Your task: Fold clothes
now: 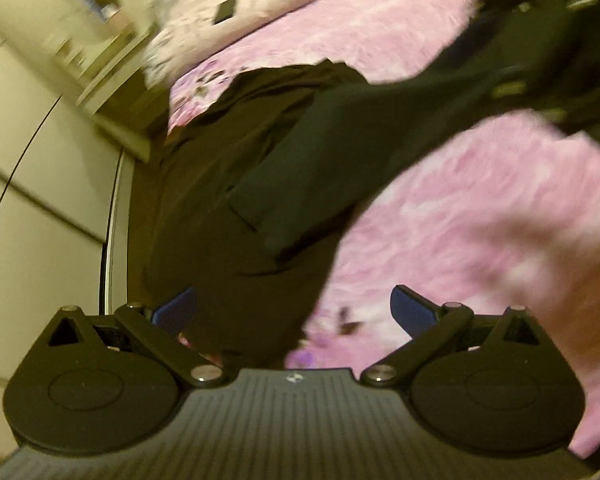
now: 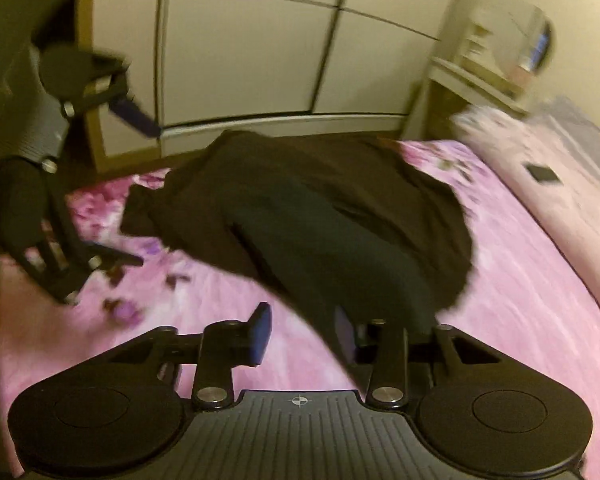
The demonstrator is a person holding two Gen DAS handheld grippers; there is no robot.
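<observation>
A dark brown-black garment point(image 2: 320, 208) lies spread on a pink bed cover point(image 2: 540, 280). One long sleeve or strip of it runs from the pile toward my right gripper point(image 2: 304, 336), whose blue pads point(image 2: 262, 332) stand partly apart with the cloth passing by the right pad. In the left wrist view the garment point(image 1: 228, 200) lies below my left gripper point(image 1: 294, 312), which is wide open and empty, and the strip point(image 1: 360, 136) stretches up to the right gripper point(image 1: 540, 60). The left gripper also shows in the right wrist view point(image 2: 112, 184), open above the bed's left edge.
A white wardrobe point(image 2: 260, 52) stands beyond the bed. A shelf unit point(image 2: 488, 64) is at the far right corner. A small dark flat object point(image 2: 542, 172) lies on the pale blanket point(image 2: 560, 200) by the bed's right side. Both views are motion-blurred.
</observation>
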